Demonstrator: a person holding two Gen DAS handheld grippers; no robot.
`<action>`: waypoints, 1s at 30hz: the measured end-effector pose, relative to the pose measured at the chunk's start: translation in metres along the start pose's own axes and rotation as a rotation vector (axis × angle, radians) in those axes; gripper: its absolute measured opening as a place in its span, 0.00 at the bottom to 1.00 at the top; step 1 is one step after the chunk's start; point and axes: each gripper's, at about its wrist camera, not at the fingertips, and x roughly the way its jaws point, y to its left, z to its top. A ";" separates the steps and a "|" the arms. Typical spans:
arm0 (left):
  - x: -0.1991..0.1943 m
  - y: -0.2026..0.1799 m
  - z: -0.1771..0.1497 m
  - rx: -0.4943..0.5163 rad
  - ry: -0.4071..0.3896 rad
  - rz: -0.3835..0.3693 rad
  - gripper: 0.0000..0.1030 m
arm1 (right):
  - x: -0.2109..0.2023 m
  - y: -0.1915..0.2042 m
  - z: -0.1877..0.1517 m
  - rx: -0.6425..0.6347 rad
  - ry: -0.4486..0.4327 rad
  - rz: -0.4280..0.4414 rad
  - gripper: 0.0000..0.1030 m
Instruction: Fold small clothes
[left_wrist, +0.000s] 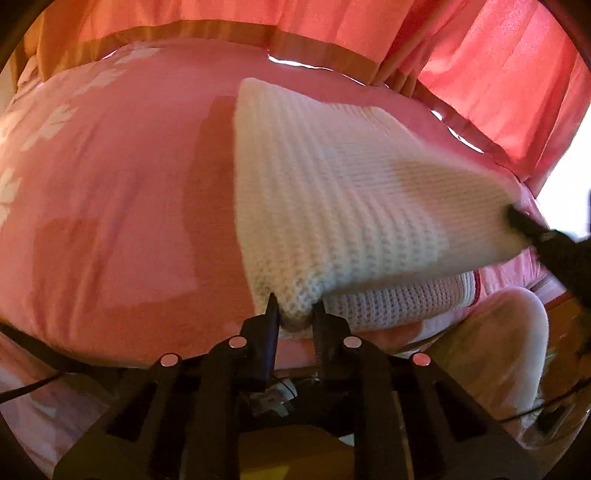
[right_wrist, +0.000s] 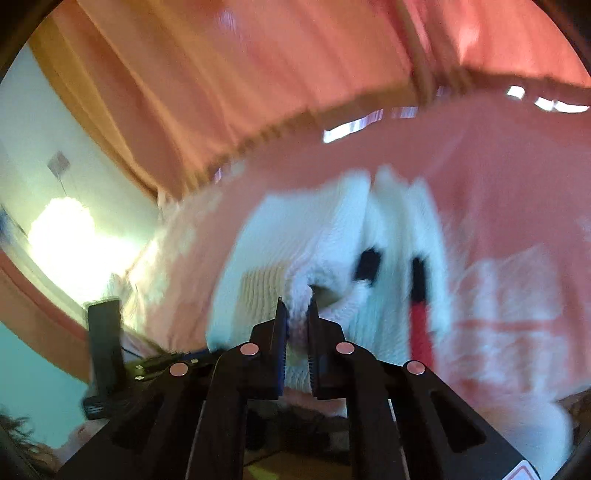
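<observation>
On pink bed (left_wrist: 110, 206): both grippers' fingers clamped on white knit garment (left_wrist: 332, 192), left gripper (left_wrist: 295, 308), right gripper (right_wrist: 298, 308).

No readable text, labels, numbers anywhere

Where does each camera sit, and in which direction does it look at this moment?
Left wrist: on the left gripper, facing forward over the pink bedcover toward the curtain; its own fingers pinch a corner of the white knitted garment, and the right gripper enters at the right edge.
Right wrist: on the right gripper, facing the same garment, blurred by motion; its fingers pinch the knit.
Shared: the garment, bedcover and curtain.
</observation>
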 end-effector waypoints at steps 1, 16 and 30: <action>-0.003 0.001 -0.001 0.014 -0.001 -0.003 0.15 | -0.003 -0.004 0.000 0.004 0.008 -0.008 0.08; 0.009 -0.020 -0.008 0.074 0.051 0.091 0.18 | 0.027 -0.016 -0.006 -0.020 0.153 -0.190 0.28; 0.012 -0.023 -0.005 0.085 0.060 0.118 0.20 | 0.101 -0.025 0.034 0.003 0.154 -0.159 0.15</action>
